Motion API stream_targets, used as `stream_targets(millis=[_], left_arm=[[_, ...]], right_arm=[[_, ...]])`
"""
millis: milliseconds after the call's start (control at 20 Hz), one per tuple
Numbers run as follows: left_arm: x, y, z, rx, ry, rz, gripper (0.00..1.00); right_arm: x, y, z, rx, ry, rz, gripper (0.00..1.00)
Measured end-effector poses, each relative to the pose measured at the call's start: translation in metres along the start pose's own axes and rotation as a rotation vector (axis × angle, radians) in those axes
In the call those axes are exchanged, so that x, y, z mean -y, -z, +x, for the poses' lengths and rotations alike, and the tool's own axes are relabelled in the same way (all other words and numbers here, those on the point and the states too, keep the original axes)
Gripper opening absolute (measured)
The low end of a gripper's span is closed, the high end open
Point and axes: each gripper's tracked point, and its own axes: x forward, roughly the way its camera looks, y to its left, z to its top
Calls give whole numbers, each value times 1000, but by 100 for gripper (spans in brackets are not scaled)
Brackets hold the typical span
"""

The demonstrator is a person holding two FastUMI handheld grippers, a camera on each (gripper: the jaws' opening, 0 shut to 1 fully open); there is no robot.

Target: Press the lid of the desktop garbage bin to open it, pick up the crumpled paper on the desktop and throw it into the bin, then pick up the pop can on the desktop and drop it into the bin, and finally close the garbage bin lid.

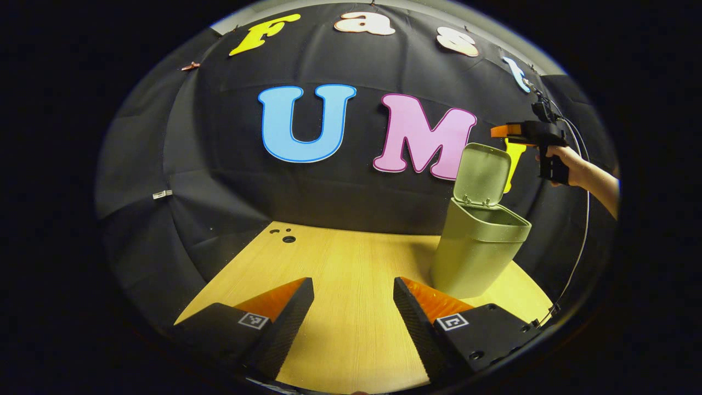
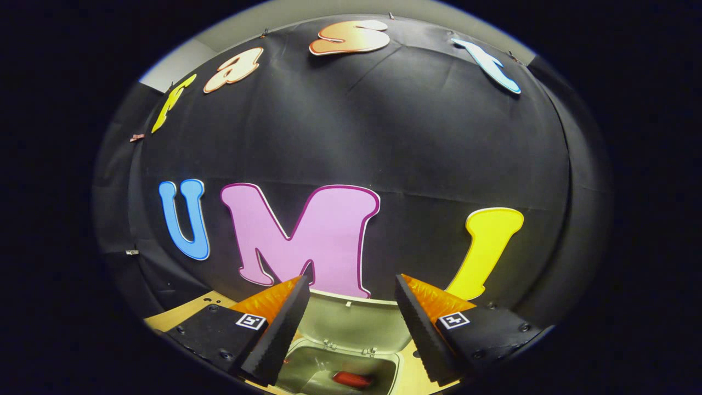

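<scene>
Your right gripper (image 2: 348, 323) hangs above the bin (image 1: 474, 258), fingers apart and holding nothing, so a drop would fall straight in; the lid (image 1: 482, 173) stands upright behind the mouth; a red thing, likely the pop can (image 2: 351, 378), lies inside; your left gripper (image 1: 354, 315) waits low over the desk (image 1: 351, 263), fingers parted, clear of the bin

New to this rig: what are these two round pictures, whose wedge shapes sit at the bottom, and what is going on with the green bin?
Each picture comes from a camera riding on a hand-held two-finger gripper, looking along its fingers. In the left gripper view, the left gripper hangs open and empty over the wooden table; the green garbage bin stands there with its lid up, and a person's hand holds the other gripper above it. In the right gripper view, the right gripper is open above the bin; a red object, probably the pop can, lies inside.
</scene>
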Motion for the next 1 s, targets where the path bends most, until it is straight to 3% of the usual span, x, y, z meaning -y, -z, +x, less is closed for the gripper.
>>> stream_targets(millis=[500,900,1000], left_arm=[[4,-1,17,-19,-19,14,95],[6,2,22,-25,8,10,95],[8,3,23,-25,16,10,95]], right_arm=[[10,24,46,-17,19,3,98],[-6,35,9,-97,-59,19,100],[-13,42,-4,-118,-83,17,96]])
